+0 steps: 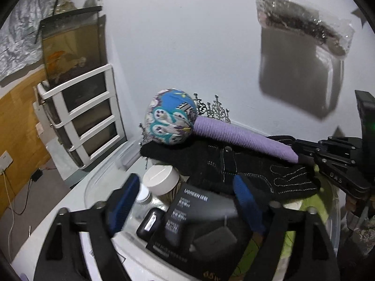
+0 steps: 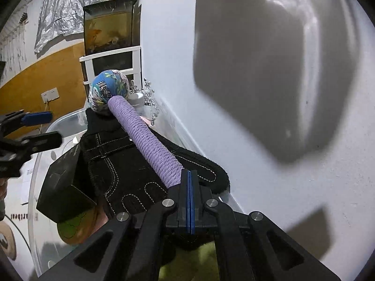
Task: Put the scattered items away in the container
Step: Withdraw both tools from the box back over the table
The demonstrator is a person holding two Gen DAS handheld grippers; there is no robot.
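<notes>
While the right gripper [image 2: 190, 182] clamps its cord-wound lilac handle, the mallet [image 1: 236, 135] lies across a stitched black glove [image 1: 234, 168].
Its patterned fabric ball-head points away, above the clear container [image 1: 98, 178]; left gripper [image 1: 185, 199] jaws spread, empty.

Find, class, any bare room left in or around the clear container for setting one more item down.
The container is crowded: black glove, black box, white-lidded jar and the purple-handled mallet on top. Bare patches: the white surface left of the container, and the white surface right of the glove, beside the right tongs.
</notes>
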